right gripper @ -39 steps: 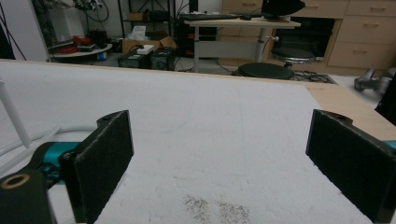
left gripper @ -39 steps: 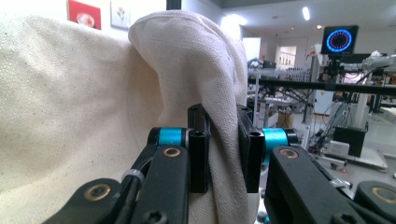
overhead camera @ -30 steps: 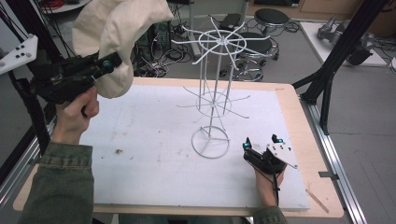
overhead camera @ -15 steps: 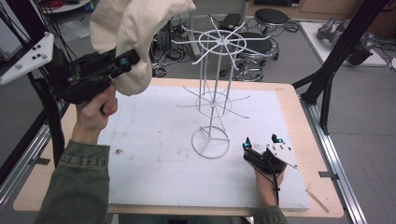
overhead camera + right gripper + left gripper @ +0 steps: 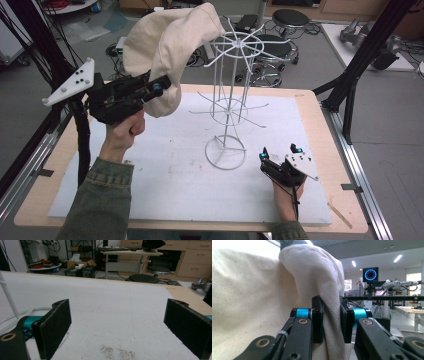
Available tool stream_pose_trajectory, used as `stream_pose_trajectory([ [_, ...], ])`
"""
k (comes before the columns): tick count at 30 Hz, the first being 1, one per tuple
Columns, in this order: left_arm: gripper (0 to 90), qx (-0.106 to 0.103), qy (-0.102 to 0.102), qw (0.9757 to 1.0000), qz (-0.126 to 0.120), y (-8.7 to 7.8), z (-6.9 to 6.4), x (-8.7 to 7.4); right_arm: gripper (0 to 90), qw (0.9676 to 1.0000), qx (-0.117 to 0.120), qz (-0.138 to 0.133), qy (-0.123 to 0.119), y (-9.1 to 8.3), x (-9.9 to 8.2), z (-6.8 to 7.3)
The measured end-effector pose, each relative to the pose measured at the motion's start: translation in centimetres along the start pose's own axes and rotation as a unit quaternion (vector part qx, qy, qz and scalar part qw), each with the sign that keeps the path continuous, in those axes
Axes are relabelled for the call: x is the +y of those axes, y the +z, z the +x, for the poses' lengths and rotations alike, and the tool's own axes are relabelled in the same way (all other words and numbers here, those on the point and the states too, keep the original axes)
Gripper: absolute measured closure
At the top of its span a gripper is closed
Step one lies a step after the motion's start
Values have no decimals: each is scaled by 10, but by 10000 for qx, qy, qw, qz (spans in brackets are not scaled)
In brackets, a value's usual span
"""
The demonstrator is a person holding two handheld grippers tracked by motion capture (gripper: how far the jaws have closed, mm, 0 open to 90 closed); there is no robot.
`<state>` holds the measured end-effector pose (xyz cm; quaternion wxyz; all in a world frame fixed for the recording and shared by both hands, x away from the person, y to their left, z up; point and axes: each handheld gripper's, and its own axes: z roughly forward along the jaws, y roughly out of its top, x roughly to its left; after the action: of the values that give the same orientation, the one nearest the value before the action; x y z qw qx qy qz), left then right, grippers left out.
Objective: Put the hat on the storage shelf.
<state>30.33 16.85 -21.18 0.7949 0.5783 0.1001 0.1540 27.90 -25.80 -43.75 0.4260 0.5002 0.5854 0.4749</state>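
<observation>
Left hand-held gripper [image 5: 162, 87] clamped on cream cloth hat [image 5: 167, 47], carried closer to white wire rack [image 5: 231, 95] (now touching top spokes); right hand-held gripper [image 5: 280, 159] unmoved, jaws apart.

Cloth [image 5: 257, 305]: in the left gripper view we see it cut off at left and bottom edges.
Wire rack [image 5: 231, 95]: cloth hides its upper left arms.
Rack base [image 5: 10, 305]: cut off at left edge.

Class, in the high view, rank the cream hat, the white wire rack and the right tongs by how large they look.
1. White wire rack; the cream hat is close, and nearer the camera.
2. Cream hat.
3. Right tongs.
</observation>
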Motion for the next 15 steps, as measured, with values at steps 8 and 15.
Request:
stream_pose_trajectory([
  [8,762,-163,-226,9994,190,-6,-4,-29,66,10000,-13,-16,-19,0,0,1],
  [15,749,-281,-617,9973,266,-7,-1,-59,65,10000,-10,0,39,-1,1,1],
])
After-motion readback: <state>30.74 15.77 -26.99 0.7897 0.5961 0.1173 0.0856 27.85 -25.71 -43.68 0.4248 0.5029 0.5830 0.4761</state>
